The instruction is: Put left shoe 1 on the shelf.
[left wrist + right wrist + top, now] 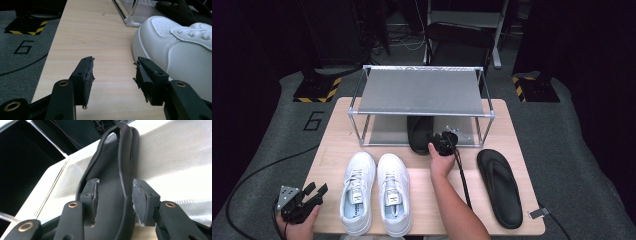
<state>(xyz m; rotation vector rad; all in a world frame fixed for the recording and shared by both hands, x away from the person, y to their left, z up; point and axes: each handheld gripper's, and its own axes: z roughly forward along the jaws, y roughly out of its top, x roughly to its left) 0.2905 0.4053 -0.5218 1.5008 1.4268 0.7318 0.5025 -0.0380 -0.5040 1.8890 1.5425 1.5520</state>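
Observation:
A black flip-flop [418, 132] lies heel-out on the lower shelf of a metal rack [422, 92]. My right gripper [436, 140] is at its heel. In the right gripper view the gripper [115, 195] is open and straddles the flip-flop's [110, 170] side rim, one pad over the footbed and one outside, neither pressing. The matching flip-flop [501, 187] lies on the table to the right. Two white sneakers [358, 192] [393, 192] stand side by side at the front. My left gripper [316, 189] [113, 75] rests open and empty left of the sneaker [175, 50].
The rack stands at the back of the wooden table [332, 140], with its upper shelf bare. A rack leg [131, 21] is beyond the left sneaker's toe. A cable [462, 180] trails from the right gripper along the forearm. A chair [459, 42] is behind the table.

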